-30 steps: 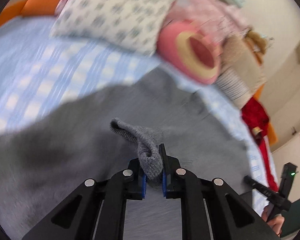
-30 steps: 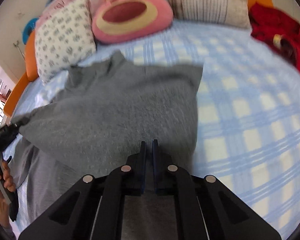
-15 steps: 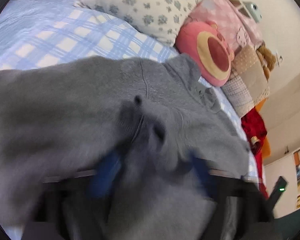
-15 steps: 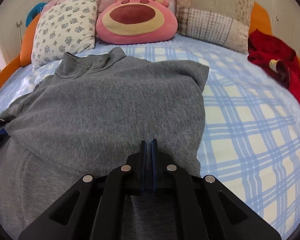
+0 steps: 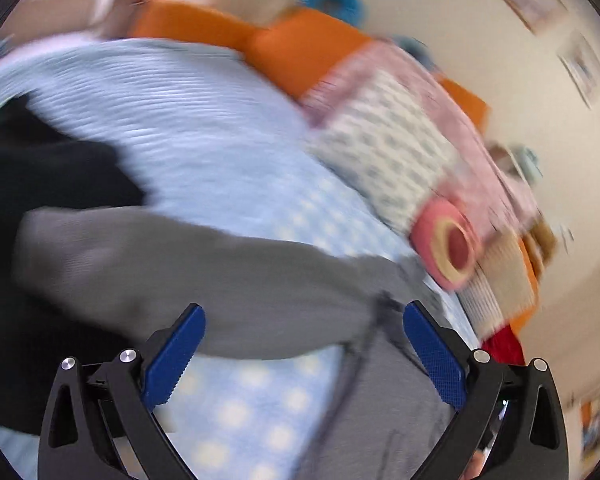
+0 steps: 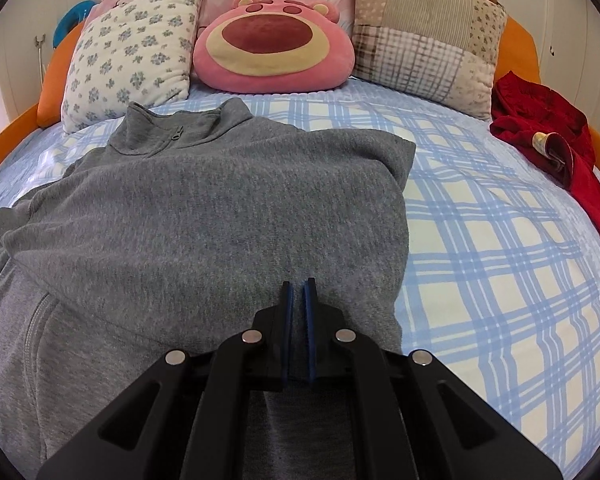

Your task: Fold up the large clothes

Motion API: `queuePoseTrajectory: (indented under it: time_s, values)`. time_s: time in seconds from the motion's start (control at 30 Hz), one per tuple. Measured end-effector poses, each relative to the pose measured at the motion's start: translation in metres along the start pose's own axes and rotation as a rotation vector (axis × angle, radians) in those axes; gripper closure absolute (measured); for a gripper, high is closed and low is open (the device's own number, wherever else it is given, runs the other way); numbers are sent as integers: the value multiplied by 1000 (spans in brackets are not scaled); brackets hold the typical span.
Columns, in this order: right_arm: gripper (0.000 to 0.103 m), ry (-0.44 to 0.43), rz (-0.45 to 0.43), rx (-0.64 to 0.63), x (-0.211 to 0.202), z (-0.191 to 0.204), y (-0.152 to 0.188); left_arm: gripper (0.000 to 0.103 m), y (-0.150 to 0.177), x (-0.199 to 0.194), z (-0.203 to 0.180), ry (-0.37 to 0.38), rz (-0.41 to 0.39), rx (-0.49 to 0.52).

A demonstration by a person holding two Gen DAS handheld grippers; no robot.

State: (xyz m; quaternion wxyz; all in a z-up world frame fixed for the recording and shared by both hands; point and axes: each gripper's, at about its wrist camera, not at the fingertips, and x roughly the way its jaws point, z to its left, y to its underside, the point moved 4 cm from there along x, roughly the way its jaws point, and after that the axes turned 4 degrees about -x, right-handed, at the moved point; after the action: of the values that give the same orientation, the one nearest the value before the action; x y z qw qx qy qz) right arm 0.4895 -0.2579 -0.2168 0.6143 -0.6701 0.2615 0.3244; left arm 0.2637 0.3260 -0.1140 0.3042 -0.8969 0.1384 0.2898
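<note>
**Grey sweater partly folded on the bed, one side still to go**

A large grey knitted sweater with a zip collar (image 6: 204, 216) lies face up on my bed, on a blue and white checked bedsheet (image 6: 500, 240). Its collar points toward the pillows at the headboard. The sweater's right side has a straight folded edge, with the fold lying across the chest. That fold looks done.

My right tongs (image 6: 298, 312) are pressed together, pinching grey fabric near the sweater's lower hem.

My left tongs (image 5: 300, 344) have just been opening and now stand spread wide with nothing between them. Their view is blurred. Ahead of them the sweater's left sleeve (image 5: 172, 268) stretches out flat across the sheet, beside some dark fabric (image 5: 40, 168) I cannot identify.

I judge the task about halfway: the left sleeve and side need folding in, then the body needs doubling over.
</note>
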Motion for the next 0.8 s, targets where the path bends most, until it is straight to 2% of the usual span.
queuePoseTrajectory:
  time_s: [0.13,0.27,0.37,0.43,0.53,0.6,0.67,0.7,0.77,0.8]
  values:
    - [96,18,-2,-14,-1,2,0,3,-12,-30,80,-181,-39,-111]
    - [96,28,-1,-23,0,4,0,3,-18,-30,128,-183,-29,-234]
    - [96,30,-1,-25,0,4,0,3,-18,-11,141,-182,-5,-257]
    - [96,30,-1,-24,0,4,0,3,-22,-6,137,-161,-27,-238]
    - [96,33,-1,-27,0,4,1,3,-32,3,138,-49,-36,-275]
    - [96,44,-1,-35,0,6,1,3,-35,11,136,-18,-35,-283]
    - [96,91,-5,-72,-3,11,-1,3,-38,16,133,34,-42,-290]
    - [93,121,-34,-99,-11,18,-5,4,-39,19,131,83,-45,-298]
    - [93,52,-113,-98,-30,35,-15,27,-40,26,125,94,-29,-271]
    - [93,-31,-145,-76,-44,54,-25,55,-39,33,121,84,-10,-255]
